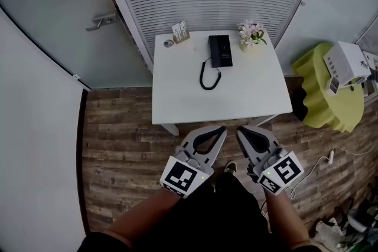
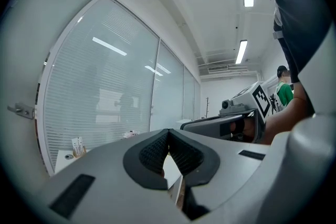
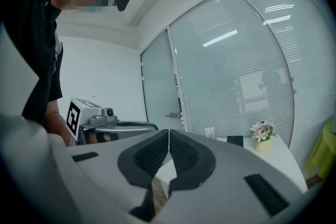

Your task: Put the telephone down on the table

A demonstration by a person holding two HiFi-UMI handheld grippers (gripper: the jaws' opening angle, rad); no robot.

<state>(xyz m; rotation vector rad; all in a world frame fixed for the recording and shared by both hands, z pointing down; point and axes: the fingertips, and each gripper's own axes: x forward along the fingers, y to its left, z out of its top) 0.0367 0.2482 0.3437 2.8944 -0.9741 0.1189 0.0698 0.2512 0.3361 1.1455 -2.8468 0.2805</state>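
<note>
The telephone point(image 1: 220, 50) is too small for me to make out any detail on it. The round thing point(image 1: 169, 43) beside the card holder point(image 1: 181, 32) is beyond me too. The left gripper point(image 2: 168, 136) hides most of the table point(image 2: 64, 157) in its own view. Floor clutter point(image 1: 354, 222) is cut off at the lower right corner.

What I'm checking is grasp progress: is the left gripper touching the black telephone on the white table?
Apart. The head view shows the left gripper short of the near edge of the white table, bare tabletop between it and the black telephone.
</note>
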